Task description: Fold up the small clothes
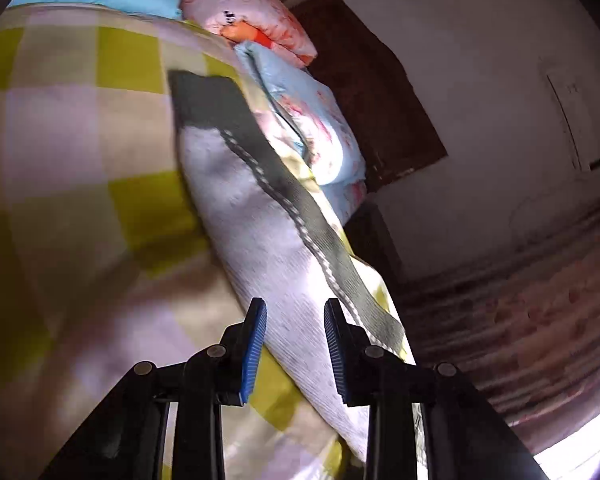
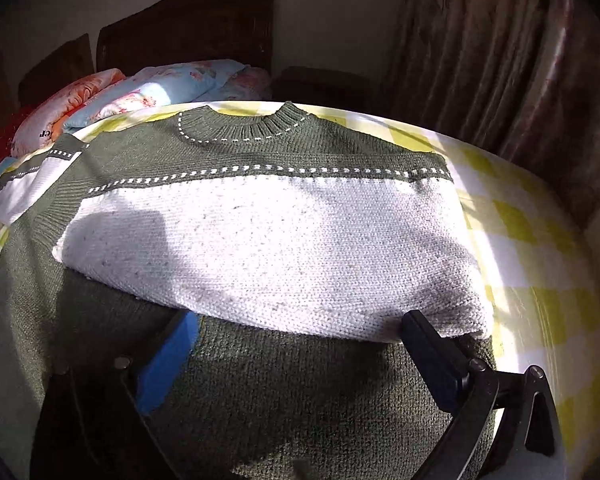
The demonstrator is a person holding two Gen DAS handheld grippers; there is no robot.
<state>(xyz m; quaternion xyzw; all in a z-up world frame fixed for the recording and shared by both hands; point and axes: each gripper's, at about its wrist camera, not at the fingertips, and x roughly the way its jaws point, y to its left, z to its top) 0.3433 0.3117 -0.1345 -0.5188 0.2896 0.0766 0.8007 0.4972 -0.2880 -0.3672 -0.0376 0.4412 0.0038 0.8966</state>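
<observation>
A small green and white knitted sweater (image 2: 260, 216) lies flat on the yellow-checked bed sheet (image 2: 512, 216), neck away from me. One sleeve is folded across the chest. My right gripper (image 2: 296, 332) is open wide over the green lower body, its fingers (image 2: 432, 356) at the white sleeve's near edge, holding nothing. In the left wrist view the other sleeve (image 1: 268, 224), white with a green band, lies stretched out on the sheet (image 1: 80, 160). My left gripper (image 1: 296, 324) is open with its blue pads either side of that sleeve, not closed on it.
Floral pillows (image 2: 160, 88) (image 1: 312, 120) lie at the head of the bed against a dark wooden headboard (image 2: 188, 24). Curtains (image 2: 500, 64) hang at the right. The bed edge drops to the floor (image 1: 520, 300) beside the left sleeve.
</observation>
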